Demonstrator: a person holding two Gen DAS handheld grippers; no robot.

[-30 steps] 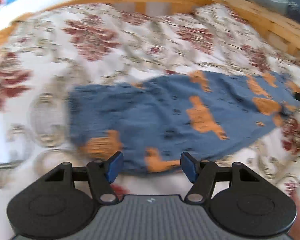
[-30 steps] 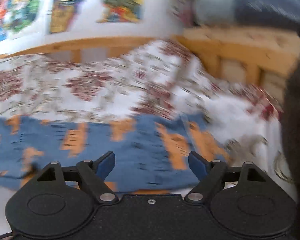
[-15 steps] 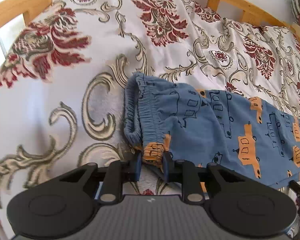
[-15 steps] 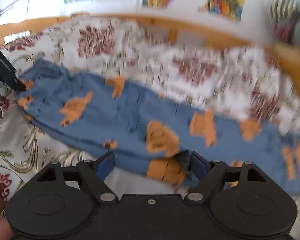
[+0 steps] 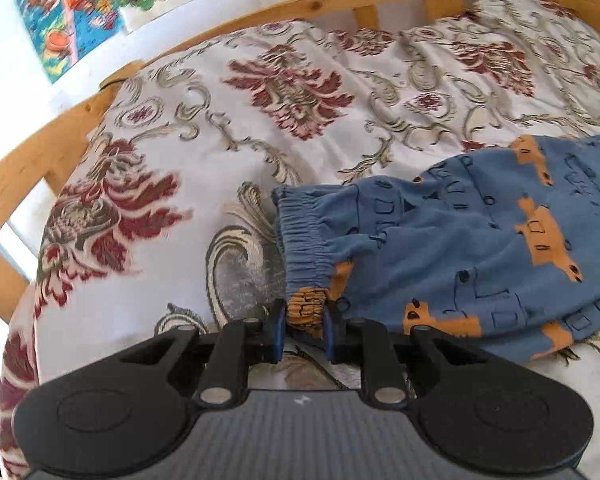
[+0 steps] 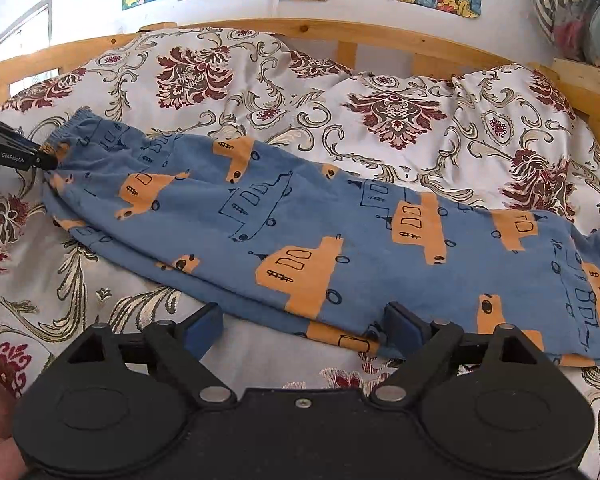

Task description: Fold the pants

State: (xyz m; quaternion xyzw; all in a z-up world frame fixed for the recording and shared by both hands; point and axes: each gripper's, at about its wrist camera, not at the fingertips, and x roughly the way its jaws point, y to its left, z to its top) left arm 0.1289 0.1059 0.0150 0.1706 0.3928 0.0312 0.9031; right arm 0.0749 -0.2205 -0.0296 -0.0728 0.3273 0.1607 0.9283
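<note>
With my left tongs (image 5: 305,330) pinching the waistband (image 5: 306,240) of the pants (image 6: 320,236) lying flat on the bed (image 6: 400,120), I judged the spread right tongs (image 6: 302,326) needed the 6 o'clock hem before lifting evenly.

Soft matt cloth pants (image 6: 300,232), wooden bedframe (image 6: 380,36).

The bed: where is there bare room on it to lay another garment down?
Free: the floral bedspread between the wooden bed rail and the blue pants with orange trucks, and the patch beyond the waistband. Crowded: the near edge, where the left tongs pinch the waistband and the right tongs hover open.
</note>
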